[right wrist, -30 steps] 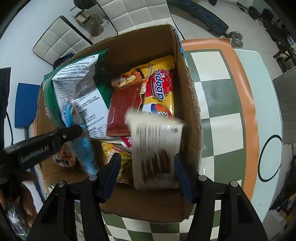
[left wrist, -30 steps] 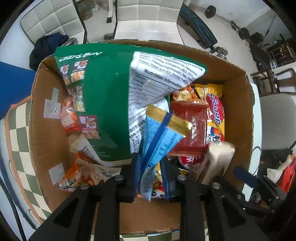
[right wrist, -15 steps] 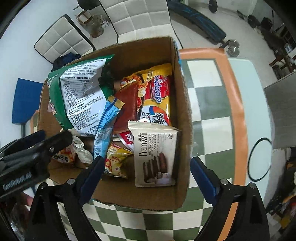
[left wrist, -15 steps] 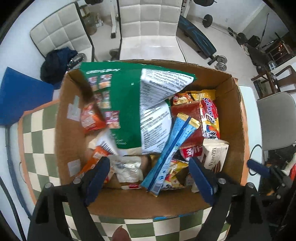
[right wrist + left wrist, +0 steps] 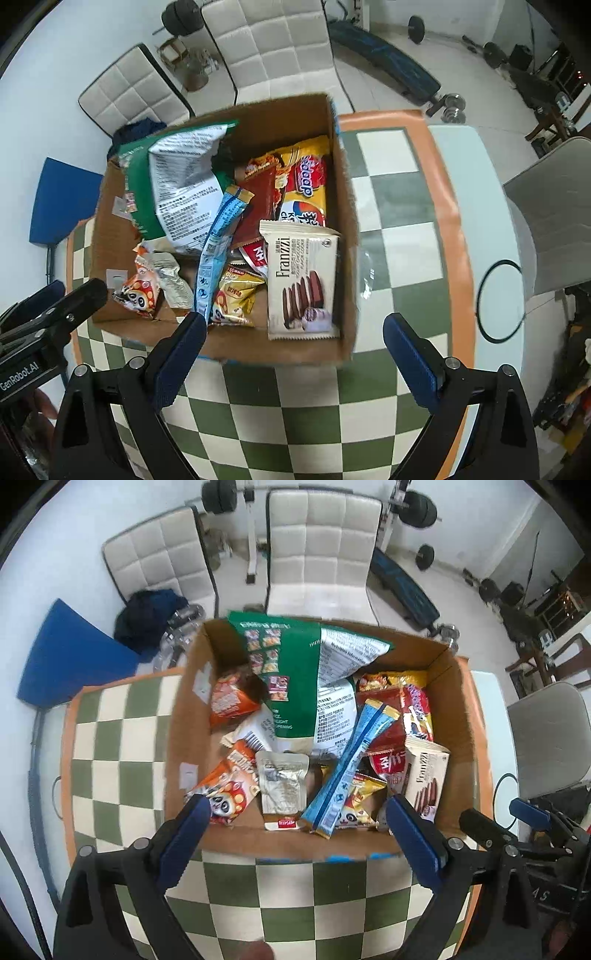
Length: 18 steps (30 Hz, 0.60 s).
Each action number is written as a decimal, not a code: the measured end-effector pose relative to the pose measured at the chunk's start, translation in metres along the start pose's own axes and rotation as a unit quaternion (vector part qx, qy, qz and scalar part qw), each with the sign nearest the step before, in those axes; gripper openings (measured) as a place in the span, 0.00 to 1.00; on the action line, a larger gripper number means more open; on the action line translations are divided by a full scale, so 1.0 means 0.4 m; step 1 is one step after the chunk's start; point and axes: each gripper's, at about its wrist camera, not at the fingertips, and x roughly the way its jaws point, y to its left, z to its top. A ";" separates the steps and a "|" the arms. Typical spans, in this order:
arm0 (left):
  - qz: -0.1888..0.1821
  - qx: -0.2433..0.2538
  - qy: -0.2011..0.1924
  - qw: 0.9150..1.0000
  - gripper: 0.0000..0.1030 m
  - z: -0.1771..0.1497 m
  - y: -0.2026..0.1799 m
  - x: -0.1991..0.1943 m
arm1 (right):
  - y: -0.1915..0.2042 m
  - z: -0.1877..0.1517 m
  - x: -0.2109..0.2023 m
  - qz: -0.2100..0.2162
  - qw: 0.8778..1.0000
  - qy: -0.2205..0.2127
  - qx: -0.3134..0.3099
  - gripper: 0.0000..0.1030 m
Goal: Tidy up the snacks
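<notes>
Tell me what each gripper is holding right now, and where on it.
Nothing. The left gripper and right gripper are both open and empty, above the table's near side, short of the cardboard box of snacks.

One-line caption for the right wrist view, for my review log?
Open right claw above checkered tablecloth, facing brown cardboard box of snacks, with cream Franzzi biscuit pack in near corner.

Brown cardboard box [image 5: 458, 716], green-and-white chip bag [image 5: 299, 686], green-and-cream checkered tablecloth [image 5: 118, 746], blue-padded tools.
</notes>
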 end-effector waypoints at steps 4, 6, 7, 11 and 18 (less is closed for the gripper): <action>-0.005 -0.001 -0.039 0.999 0.94 -0.060 -0.005 -0.094 | -0.001 -0.060 -0.083 -0.004 0.999 -0.034 -0.003 0.96; -0.001 0.000 -0.057 0.998 0.94 -0.090 -0.008 -0.140 | 0.000 -0.101 -0.135 -0.005 0.999 -0.052 -0.008 0.96; -0.006 0.003 -0.065 0.998 0.94 -0.109 -0.011 -0.168 | 0.001 -0.113 -0.151 -0.005 0.998 -0.057 -0.010 0.96; -0.007 0.010 -0.095 0.995 0.94 -0.173 -0.018 -0.253 | 0.007 -0.197 -0.254 -0.003 0.996 -0.092 -0.020 0.96; -0.004 0.012 -0.138 0.990 0.94 -0.275 -0.015 -0.390 | 0.024 -0.339 -0.415 0.006 0.989 -0.145 -0.036 0.96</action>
